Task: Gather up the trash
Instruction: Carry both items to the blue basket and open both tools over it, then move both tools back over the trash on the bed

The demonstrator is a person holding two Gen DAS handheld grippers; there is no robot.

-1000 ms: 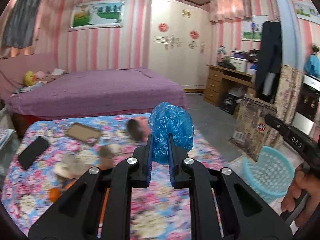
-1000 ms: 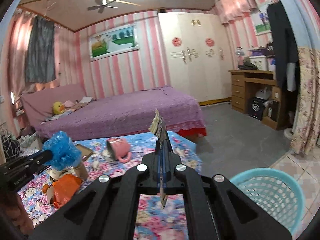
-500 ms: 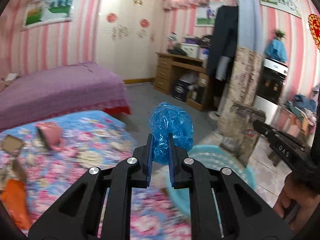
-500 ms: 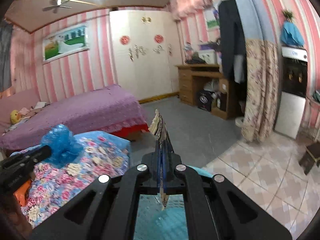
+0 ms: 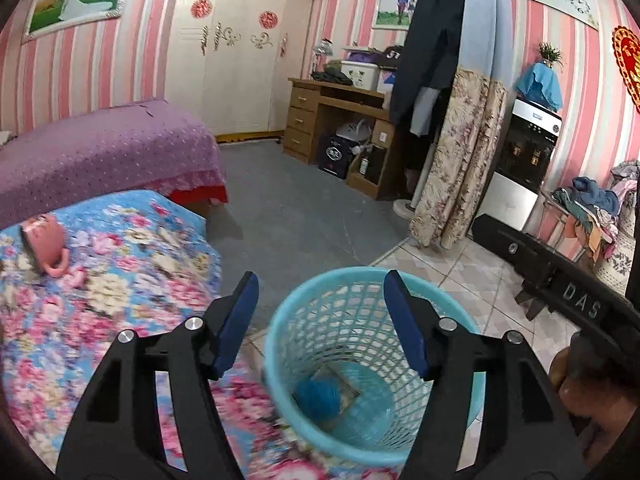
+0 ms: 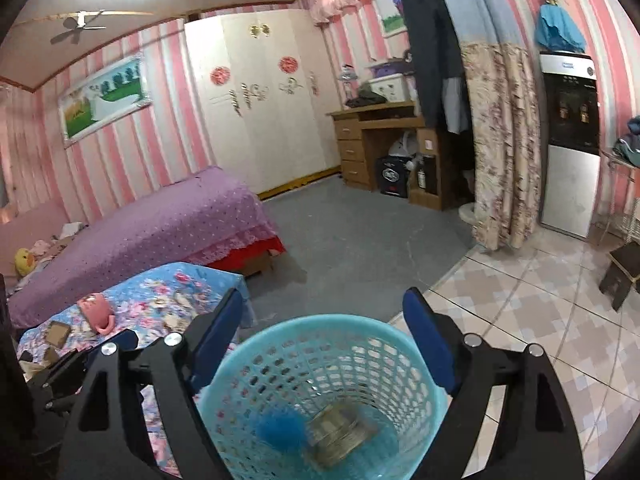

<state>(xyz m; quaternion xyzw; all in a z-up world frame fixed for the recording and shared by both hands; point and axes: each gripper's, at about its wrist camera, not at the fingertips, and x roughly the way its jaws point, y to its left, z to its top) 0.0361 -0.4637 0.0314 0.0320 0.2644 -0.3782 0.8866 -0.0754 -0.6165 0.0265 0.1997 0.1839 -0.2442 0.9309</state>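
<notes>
Two grippers are hanging over one light blue basket, which is standing upright on the floor just right of the flowered bench. The left gripper and the right gripper are both holding their jaws wide apart, gripping nothing. Two pieces of trash are lying at the basket's bottom, blurred: one blue plastic ball on the left and one flat wrapper beside it. One pink mug is lying on its side on the bench.
</notes>
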